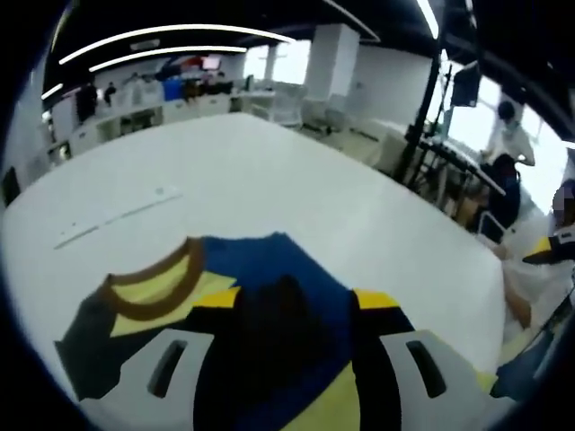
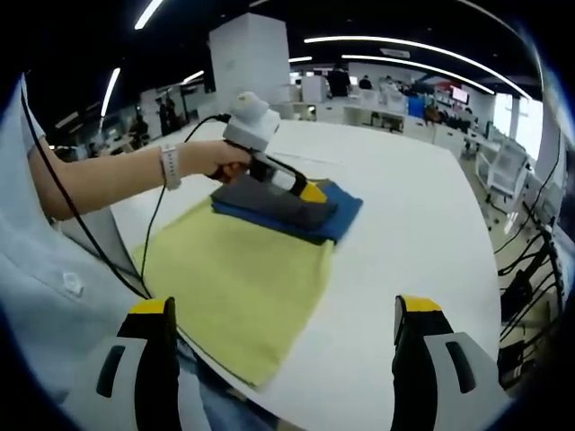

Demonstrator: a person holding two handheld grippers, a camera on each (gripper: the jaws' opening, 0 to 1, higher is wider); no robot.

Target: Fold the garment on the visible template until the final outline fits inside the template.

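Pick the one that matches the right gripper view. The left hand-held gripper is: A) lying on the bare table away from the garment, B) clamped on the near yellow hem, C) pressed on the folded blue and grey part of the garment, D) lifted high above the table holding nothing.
C: the left hand-held gripper rests on the folded blue and grey part at the far end of the yellow garment, on the white table.
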